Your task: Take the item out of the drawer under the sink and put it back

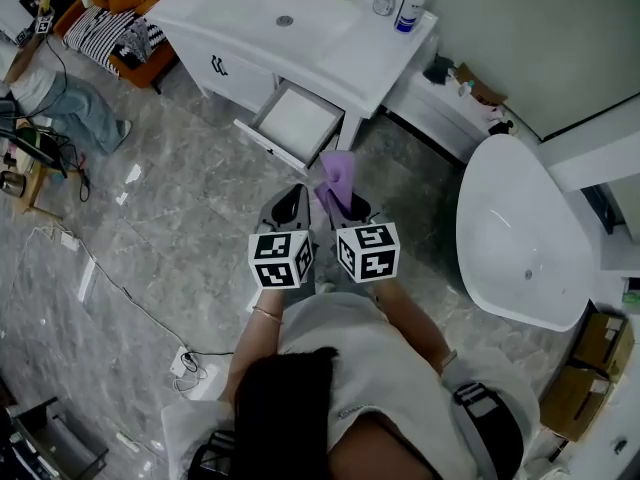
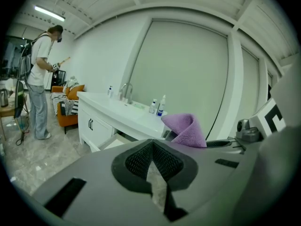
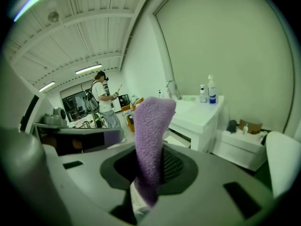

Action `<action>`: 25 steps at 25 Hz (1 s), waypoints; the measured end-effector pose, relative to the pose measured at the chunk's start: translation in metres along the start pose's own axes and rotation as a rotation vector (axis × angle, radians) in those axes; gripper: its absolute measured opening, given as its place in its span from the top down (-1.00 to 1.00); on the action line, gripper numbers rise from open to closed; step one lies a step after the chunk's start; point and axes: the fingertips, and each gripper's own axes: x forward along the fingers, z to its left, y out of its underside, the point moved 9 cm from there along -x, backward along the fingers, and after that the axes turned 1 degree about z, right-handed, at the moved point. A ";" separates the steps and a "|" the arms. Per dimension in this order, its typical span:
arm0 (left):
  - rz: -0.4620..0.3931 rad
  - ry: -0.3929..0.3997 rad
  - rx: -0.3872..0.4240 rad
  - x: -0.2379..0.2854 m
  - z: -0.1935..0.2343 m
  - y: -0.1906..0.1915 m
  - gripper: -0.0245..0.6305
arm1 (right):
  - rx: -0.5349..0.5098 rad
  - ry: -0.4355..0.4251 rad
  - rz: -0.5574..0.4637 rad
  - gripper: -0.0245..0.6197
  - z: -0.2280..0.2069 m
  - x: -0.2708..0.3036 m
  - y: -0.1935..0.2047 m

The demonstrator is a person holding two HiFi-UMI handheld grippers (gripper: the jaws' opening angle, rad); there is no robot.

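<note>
Cloth (image 3: 150, 126) inside right claw (image 3: 151, 172), grip plain only in right gripper view.

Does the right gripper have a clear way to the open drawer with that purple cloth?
Probably yes: the right gripper, shut on the purple cloth, points at the drawer, which is pulled out, and nothing stands between them.

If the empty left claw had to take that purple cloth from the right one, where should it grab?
Probably the free folded top of the purple cloth, which stands up above the right gripper pinching its lower end. The left gripper, shut now, would open and come in from the left, closing across the fold.
</note>
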 end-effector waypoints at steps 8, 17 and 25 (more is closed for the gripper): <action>0.029 0.010 -0.011 0.037 0.046 -0.025 0.92 | 0.018 0.024 0.041 0.65 0.001 0.054 -0.027; 0.068 0.031 -0.034 0.075 0.101 -0.047 0.92 | 0.012 0.047 0.080 0.65 0.011 0.118 -0.054; 0.097 0.069 -0.036 0.107 0.145 -0.068 0.92 | 0.034 0.073 0.116 0.65 0.016 0.166 -0.066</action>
